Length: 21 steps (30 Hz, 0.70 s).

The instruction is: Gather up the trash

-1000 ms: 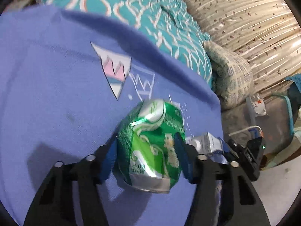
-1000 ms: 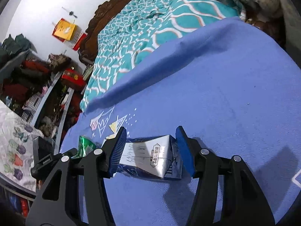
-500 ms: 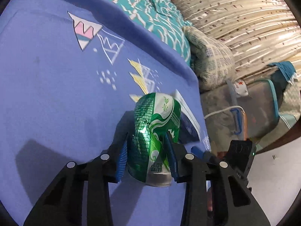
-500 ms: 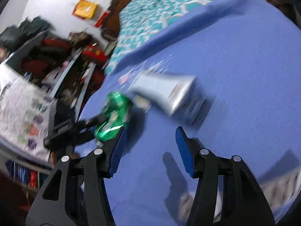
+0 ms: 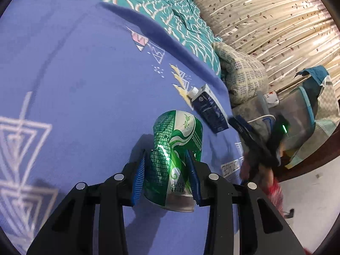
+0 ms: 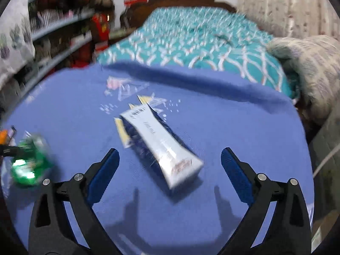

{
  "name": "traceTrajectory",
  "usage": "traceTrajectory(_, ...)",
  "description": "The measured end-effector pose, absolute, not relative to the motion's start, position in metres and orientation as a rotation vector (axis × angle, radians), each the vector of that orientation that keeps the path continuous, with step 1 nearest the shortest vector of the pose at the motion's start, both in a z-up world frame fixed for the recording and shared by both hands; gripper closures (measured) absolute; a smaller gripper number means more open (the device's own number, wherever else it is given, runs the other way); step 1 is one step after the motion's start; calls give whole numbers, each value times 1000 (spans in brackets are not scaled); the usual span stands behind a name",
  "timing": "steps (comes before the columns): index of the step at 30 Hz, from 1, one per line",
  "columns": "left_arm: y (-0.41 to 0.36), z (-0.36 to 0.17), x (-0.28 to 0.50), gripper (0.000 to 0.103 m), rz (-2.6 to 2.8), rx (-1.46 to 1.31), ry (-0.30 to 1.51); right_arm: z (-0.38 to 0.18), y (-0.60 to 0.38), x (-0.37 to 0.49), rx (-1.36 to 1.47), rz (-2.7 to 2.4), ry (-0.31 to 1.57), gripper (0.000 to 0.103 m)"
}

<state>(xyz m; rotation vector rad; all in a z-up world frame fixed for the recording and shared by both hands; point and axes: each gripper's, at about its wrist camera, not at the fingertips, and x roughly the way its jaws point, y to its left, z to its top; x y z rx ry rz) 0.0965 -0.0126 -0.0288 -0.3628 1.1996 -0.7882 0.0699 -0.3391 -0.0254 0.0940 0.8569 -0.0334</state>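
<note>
My left gripper (image 5: 165,174) is shut on a crushed green can (image 5: 174,155) and holds it just above the blue blanket (image 5: 74,85). The can also shows blurred at the left of the right wrist view (image 6: 29,161). A dark blue and white drink carton (image 6: 159,146) lies flat on the blanket, a little ahead of my right gripper (image 6: 170,167), which is wide open and empty. The carton also shows in the left wrist view (image 5: 209,110), beyond the can near the blanket's edge, with the right gripper (image 5: 255,144) just past it.
A teal patterned bedspread (image 6: 191,42) lies beyond the blanket, with a folded quilt (image 5: 242,74) at the bed's right side. Striped curtains (image 5: 276,21) hang behind. Cluttered shelves (image 6: 53,31) stand to the left. A clear bin (image 5: 297,110) and floor (image 5: 308,191) lie past the bed's edge.
My right gripper let go of the carton, opened wide and pulled back; the carton now lies on the blanket. My left gripper closed tighter on the can and lifted it slightly.
</note>
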Motion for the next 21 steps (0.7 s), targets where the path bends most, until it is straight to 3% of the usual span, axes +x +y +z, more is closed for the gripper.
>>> traceTrajectory(1,-10,-25,91,69,-775,-333,1185,-33,-339,79,98,-24,891,13)
traceTrajectory(2,-7,-24,88,68,-770,-319,1178,-41,-341,85,111,-11,925,26)
traceTrajectory(3,-6,-22,83,68,-765,-300,1172,-47,-339,88,130,-2,961,28)
traceTrajectory(5,-4,-23,78,68,-761,-269,1165,-53,-335,75,158,-36,952,42)
traceTrajectory(11,-6,-29,68,69,-788,-245,1160,-36,-321,-5,449,9,909,45)
traceTrajectory(16,-11,-30,60,69,-821,-241,1169,-29,-282,-91,483,-50,877,44)
traceTrajectory(17,-12,-31,58,67,-831,-240,1172,-29,-273,-105,473,-62,874,44)
traceTrajectory(18,-13,-31,56,58,-837,-241,1175,-30,-265,-113,459,-63,876,43)
traceTrajectory(20,-13,-32,53,48,-839,-255,1183,-32,-249,-124,417,-73,874,24)
traceTrajectory(21,-14,-32,52,48,-846,-259,1183,-31,-242,-126,391,-82,859,22)
